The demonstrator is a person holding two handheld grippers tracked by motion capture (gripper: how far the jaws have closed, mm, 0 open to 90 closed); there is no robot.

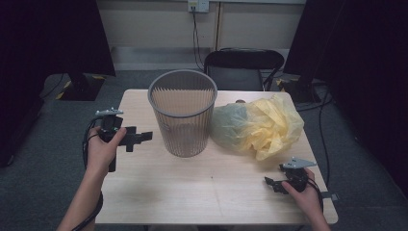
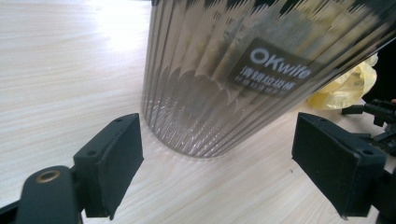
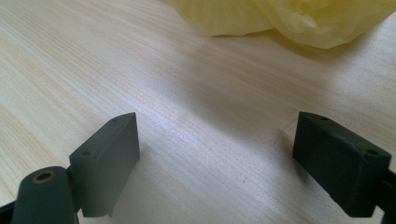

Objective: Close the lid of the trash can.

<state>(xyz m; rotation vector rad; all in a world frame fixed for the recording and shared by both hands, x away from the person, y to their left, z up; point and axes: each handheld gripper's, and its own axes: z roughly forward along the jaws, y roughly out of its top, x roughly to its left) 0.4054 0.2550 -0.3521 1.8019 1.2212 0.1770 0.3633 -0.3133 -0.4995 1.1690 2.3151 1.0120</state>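
Note:
A grey ribbed wastebasket (image 1: 183, 111) stands upright near the middle of the wooden table (image 1: 211, 192). A crumpled yellow plastic bag (image 1: 262, 124) lies just to its right, touching it. My left gripper (image 1: 140, 138) is held left of the basket, jaws open and pointing at its lower wall. In the left gripper view the basket (image 2: 224, 79) with its dark label stands just beyond the open pads (image 2: 116, 158). My right gripper (image 1: 272, 183) rests low near the table's front right, open, with bare wood between its pads (image 3: 109, 158) and the bag (image 3: 285, 18) farther off.
A black chair (image 1: 243, 67) stands behind the table. Dark stands and cables (image 1: 325, 125) line both sides on the grey carpet. Bare tabletop stretches in front of the basket. The right gripper (image 2: 373, 114) lies at the far edge of the left gripper view.

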